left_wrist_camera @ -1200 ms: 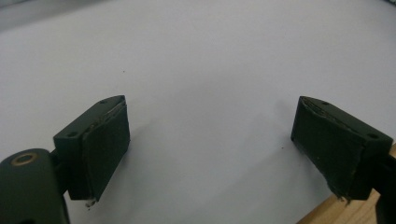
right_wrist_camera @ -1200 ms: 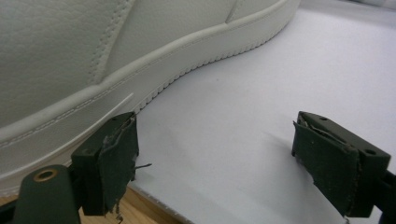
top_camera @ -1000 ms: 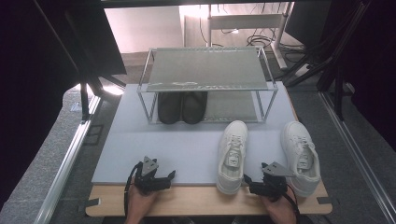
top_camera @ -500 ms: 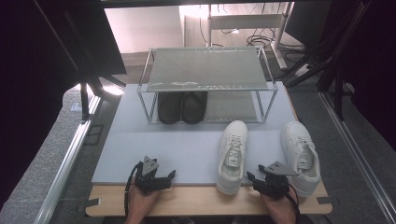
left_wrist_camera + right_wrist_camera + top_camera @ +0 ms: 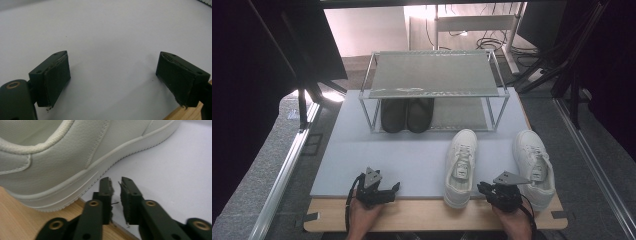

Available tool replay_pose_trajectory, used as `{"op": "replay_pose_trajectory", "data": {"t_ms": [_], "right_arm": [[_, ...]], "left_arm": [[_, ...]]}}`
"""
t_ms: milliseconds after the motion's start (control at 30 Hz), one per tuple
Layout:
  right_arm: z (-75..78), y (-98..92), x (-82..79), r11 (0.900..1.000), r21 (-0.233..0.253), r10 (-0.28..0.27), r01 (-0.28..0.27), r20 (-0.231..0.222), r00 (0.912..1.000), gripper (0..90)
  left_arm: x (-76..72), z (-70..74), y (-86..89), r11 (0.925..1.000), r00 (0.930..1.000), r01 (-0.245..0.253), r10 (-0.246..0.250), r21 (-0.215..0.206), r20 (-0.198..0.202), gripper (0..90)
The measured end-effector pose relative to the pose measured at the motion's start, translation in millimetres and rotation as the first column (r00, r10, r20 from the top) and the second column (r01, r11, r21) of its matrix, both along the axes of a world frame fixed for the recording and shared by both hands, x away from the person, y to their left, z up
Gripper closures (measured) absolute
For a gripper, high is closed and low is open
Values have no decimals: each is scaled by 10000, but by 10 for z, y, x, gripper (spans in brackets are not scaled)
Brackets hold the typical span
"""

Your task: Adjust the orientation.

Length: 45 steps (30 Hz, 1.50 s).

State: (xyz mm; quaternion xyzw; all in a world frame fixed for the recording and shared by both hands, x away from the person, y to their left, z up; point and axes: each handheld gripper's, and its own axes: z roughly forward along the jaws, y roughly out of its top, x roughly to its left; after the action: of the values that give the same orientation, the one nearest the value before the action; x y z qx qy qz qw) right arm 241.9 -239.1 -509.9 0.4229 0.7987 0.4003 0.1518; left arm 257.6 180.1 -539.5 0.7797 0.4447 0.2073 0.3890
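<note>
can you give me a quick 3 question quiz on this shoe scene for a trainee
1. True or false: the left gripper has its jaws spread wide over the bare mat.
2. Which shoes sit under the wire rack? A) the white sneakers B) the black shoes C) none
3. Fill in: the right gripper sits between the two ____ sneakers, near their heels.

Key:
1. True; it holds nothing.
2. B; the black shoes stand side by side on the lower shelf.
3. White; the white sneakers lie on the mat, toes towards the rack, and the right gripper's jaws are nearly closed on nothing.
</note>
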Motion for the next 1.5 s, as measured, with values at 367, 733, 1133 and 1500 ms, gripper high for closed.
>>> {"op": "replay_pose_trajectory", "data": {"t_ms": [367, 733, 1133, 1500], "right_arm": [[305, -12, -41, 9997, 22, 238, -238, -25, 9997, 894], [566, 37, -29, 9950, 596, 803, -800, -27, 9968, 888], [665, 330, 54, 9854, 323, 1681, -1674, -210, 9855, 896], [533, 412, 132, 9812, 240, 1926, -1917, -464, 9802, 897]], "left_arm": [[0, 0, -3, 10000, 10000, -26, 26, -1, -5, 118], [-1, 0, -6, 10000, 10000, -58, 58, 1, -2, 119], [-3, -1, -10, 10000, 10000, -98, 98, -1, 4, 119], [-4, -1, -15, 9999, 9999, -141, 141, 5, 14, 119]]}}
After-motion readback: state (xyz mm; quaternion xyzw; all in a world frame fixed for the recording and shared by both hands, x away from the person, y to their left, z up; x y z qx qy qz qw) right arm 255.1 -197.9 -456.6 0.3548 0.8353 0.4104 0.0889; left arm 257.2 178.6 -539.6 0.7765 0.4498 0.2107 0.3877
